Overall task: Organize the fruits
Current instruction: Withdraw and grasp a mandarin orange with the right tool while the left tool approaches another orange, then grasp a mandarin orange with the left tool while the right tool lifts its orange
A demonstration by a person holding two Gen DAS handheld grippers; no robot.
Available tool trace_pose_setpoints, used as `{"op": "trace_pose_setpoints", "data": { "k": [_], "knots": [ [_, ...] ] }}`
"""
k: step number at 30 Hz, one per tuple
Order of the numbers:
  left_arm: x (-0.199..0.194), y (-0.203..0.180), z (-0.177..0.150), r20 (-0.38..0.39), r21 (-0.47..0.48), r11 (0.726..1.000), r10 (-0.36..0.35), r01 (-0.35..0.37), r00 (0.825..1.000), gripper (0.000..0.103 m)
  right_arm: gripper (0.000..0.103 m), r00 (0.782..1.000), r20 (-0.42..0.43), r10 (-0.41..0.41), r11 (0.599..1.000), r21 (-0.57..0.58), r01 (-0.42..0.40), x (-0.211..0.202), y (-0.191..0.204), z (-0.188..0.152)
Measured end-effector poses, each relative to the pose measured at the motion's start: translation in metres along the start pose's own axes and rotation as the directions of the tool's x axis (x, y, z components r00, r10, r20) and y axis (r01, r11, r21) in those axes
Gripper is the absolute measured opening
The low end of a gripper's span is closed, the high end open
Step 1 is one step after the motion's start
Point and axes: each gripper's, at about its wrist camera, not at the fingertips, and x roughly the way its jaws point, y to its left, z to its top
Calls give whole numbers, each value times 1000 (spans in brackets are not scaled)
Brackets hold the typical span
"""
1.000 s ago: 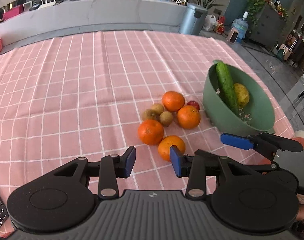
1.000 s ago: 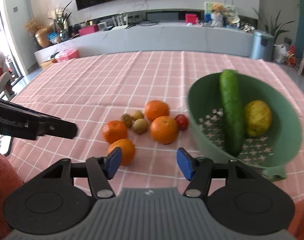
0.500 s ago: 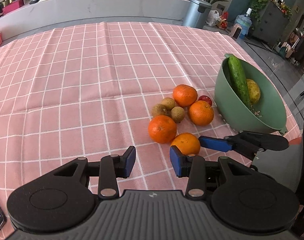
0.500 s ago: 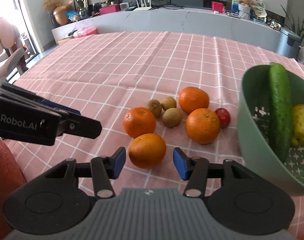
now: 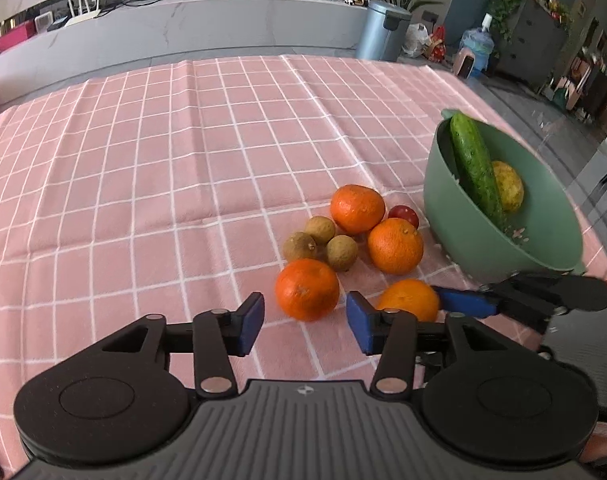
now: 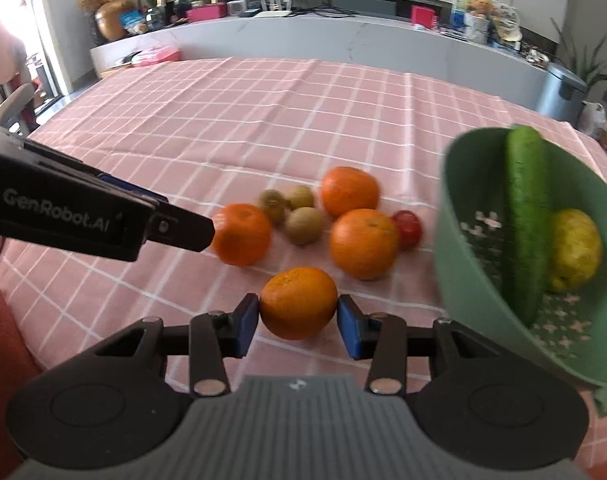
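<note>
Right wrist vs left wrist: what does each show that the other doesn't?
Right wrist only: both blue pads of the right tongs against the nearest orange, and the star holes in the green bowl.

Left wrist only: the left tongs open and empty, just short of another orange.

Both: four oranges, three small brown fruits, a red fruit, and a cucumber plus a yellow fruit in the bowl.

pink checked tablecloth [image 5: 183, 168] on table. long grey counter [image 6: 343, 40] behind, grey bin [image 5: 385, 30] at its end, dark cabinet [image 5: 539, 40] with plants, bright window light left.
</note>
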Motion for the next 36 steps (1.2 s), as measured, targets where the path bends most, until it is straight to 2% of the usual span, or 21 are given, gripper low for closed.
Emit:
{"op": "trace_pose_setpoints", "data": {
  "k": [3, 9, 10, 11, 13, 19, 28, 36],
  "knots": [
    [11, -9, 1, -15, 35, 999, 24, -23, 1000, 63, 40, 1000, 2, -15, 1000, 10, 14, 0, -7, -1],
    [27, -22, -1, -14, 98, 991, 93, -92, 996, 62, 40, 1000, -6, -5, 1000, 30, 5, 3, -13, -1],
    [28, -23, -1, -15, 99, 990, 100, -98, 995, 60, 40, 1000, -6, -2, 1000, 29, 2, 3, -13, -1],
    [30, -23, -1, -17, 99, 990, 103, -100, 995, 51, 40, 1000, -5, -1, 1000, 29, 1, 3, -13, -2],
    [30, -23, -2, -13, 98, 990, 100, -98, 995, 47, 40, 1000, -4, 2, 1000, 27, -2, 4, -13, -2],
    [24, -25, -4, -5, 80, 990, 114, -113, 993, 44, 40, 1000, 1, 8, 1000, 18, -8, 1, -12, -3],
    [-15, -35, -6, 49, 51, 994, 95, -97, 994, 43, 39, 999, 39, 30, 999, -25, -29, -26, -9, -2],
    [-54, -46, -5, 125, 6, 1000, -3, 2, 992, 43, 39, 994, 94, 64, 997, -37, -61, -64, -19, -1]
  ]
}}
